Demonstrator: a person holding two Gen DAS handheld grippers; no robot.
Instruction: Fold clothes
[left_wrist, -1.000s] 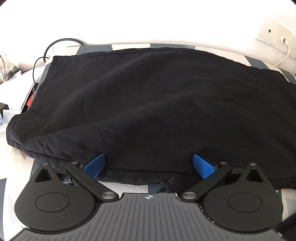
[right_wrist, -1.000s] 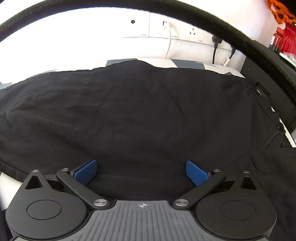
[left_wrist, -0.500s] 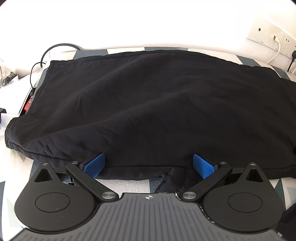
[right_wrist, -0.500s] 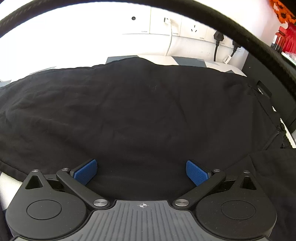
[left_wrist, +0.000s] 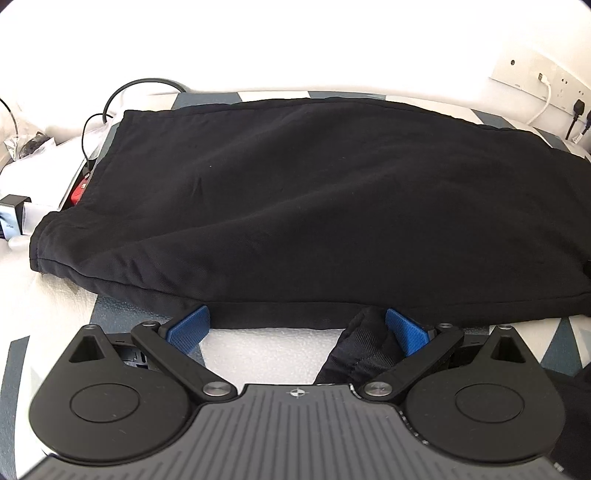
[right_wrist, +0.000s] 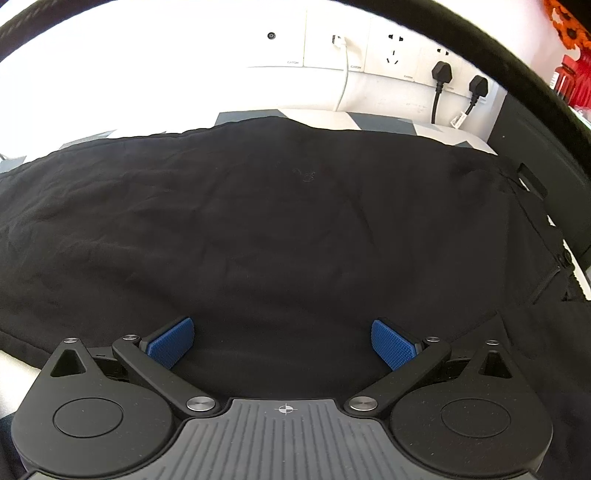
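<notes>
A black garment (left_wrist: 314, 206) lies folded across the table and fills both views; in the right wrist view (right_wrist: 280, 229) it covers nearly all of the surface. My left gripper (left_wrist: 297, 328) is open at the garment's near hem, over bare white cloth, with a loose black strip of fabric (left_wrist: 364, 343) beside its right blue pad. My right gripper (right_wrist: 282, 341) is open and empty, its blue pads wide apart just above the fabric. A zipper edge (right_wrist: 565, 258) shows at the garment's right side.
A grey and white patterned tablecloth (left_wrist: 110, 314) covers the table. Cables and small items with a red object (left_wrist: 79, 190) sit at the left. Wall sockets with plugs (right_wrist: 443, 72) line the back wall. A thick black cable (right_wrist: 480, 40) arcs overhead. A black box (right_wrist: 535, 155) stands at right.
My left gripper has drawn back toward me from the hem, so white cloth now shows between its pads and a loose black strip lies by the right pad. The right gripper rose slightly.
</notes>
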